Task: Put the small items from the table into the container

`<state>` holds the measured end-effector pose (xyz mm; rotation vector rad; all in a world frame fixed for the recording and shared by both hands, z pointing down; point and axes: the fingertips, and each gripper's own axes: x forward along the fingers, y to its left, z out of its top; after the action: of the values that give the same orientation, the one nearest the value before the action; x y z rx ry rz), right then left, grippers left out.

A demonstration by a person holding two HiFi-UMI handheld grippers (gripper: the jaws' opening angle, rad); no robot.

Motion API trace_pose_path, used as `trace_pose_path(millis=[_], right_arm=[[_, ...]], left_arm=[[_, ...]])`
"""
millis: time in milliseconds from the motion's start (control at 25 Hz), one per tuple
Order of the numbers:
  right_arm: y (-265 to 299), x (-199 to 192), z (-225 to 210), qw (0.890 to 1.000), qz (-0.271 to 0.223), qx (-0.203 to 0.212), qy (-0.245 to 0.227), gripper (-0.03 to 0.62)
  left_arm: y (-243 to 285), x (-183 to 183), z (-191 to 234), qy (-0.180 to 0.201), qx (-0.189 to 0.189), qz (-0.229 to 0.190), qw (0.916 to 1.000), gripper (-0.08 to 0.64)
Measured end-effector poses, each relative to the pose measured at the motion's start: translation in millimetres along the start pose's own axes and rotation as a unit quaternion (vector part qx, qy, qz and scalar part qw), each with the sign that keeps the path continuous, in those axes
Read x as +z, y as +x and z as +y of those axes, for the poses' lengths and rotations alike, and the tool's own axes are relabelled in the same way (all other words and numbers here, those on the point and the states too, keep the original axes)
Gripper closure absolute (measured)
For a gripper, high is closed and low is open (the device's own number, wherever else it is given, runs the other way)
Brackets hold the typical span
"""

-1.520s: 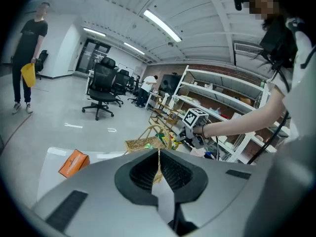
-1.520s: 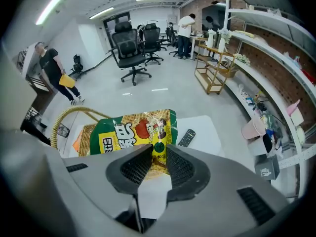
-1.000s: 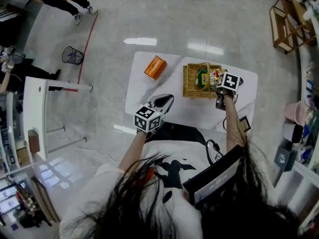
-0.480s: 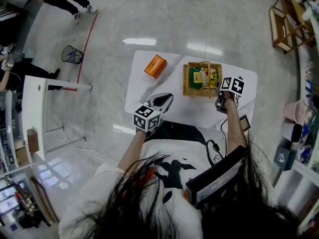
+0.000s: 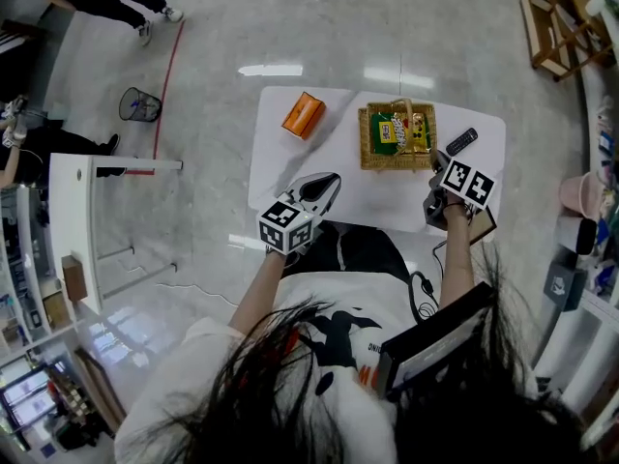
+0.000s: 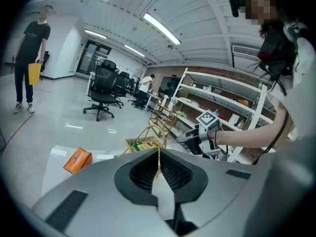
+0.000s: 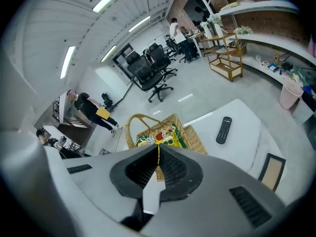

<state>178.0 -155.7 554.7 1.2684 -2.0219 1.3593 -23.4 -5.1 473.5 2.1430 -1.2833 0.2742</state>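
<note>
my right hand-held gripper [image 7: 158,156] is closed on nothing, just off the 4 o'clock corner of the wicker basket [image 5: 397,138], which holds snack packets [image 5: 398,130]. the left hand-held gripper [image 6: 158,158], closed and empty too, waits at the counter's [image 5: 387,201] 7 o'clock edge. the orange box [image 5: 303,115] at 10 o'clock and the remote [image 5: 461,141] at 2 o'clock lie outside the basket, so i judge both hands free to fetch them.
</note>
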Motion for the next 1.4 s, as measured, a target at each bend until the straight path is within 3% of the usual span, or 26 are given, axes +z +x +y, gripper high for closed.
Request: trace_pose_path(millis=[440, 680, 960, 1400], right_arm=[[-57.7, -79.7, 72.7, 0.998, -0.048, 0.024, 0.012, 0.574], [-72.2, -137.2, 139.1, 0.996, -0.069, 0.049, 0.017, 0.574], [-86.5, -198.2, 216.0, 0.993, -0.09, 0.073, 0.014, 0.575], [-124.5, -259.9, 283.6, 0.989, -0.129, 0.078, -0.006, 0.575]], left_arm=[[-39.9, -5.7, -5.0, 0.026, -0.043, 0.005, 0.9987, 0.554], [-92.4, -7.2, 3.6, 0.058, -0.071, -0.006, 0.9957, 0.554], [-156.5, -23.3, 29.2, 0.058, -0.089, -0.022, 0.9941, 0.554], [-221.8, -35.5, 17.7, 0.09, -0.142, -0.049, 0.9845, 0.554]])
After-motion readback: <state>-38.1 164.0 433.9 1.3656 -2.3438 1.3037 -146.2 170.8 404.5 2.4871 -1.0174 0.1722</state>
